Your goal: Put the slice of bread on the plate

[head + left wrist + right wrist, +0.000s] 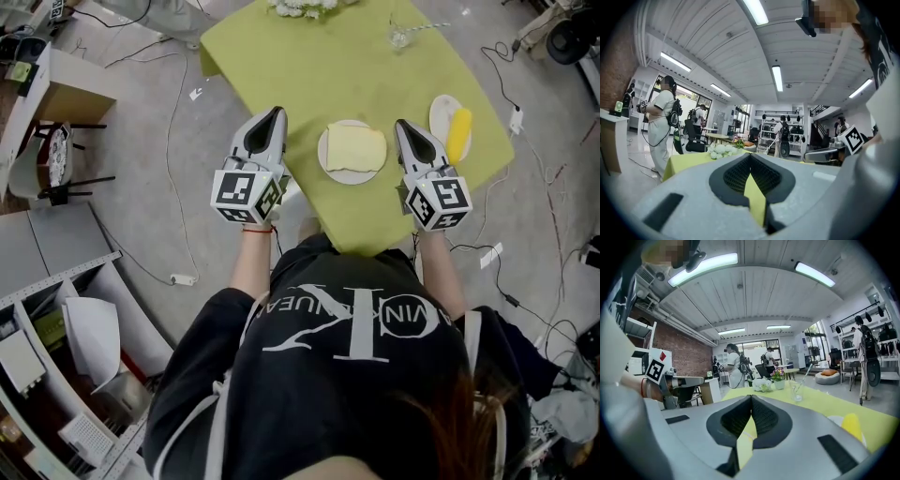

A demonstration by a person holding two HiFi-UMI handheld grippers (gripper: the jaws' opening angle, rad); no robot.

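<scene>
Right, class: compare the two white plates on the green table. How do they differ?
The middle plate carries a slice of bread; the right plate carries a yellow thing, perhaps a banana. The middle plate looks larger than the right plate. The right plate sits close to the table edge; the middle plate lies further in. Both are white, round and flat on the table.

The bread lies on a plate near the worktop's near edge, between the left claw at the worktop's left edge and the right claw. Right of that claw sits a second plate carrying what may be a banana. At the far end stand flowers and, to their right, a glass.
</scene>
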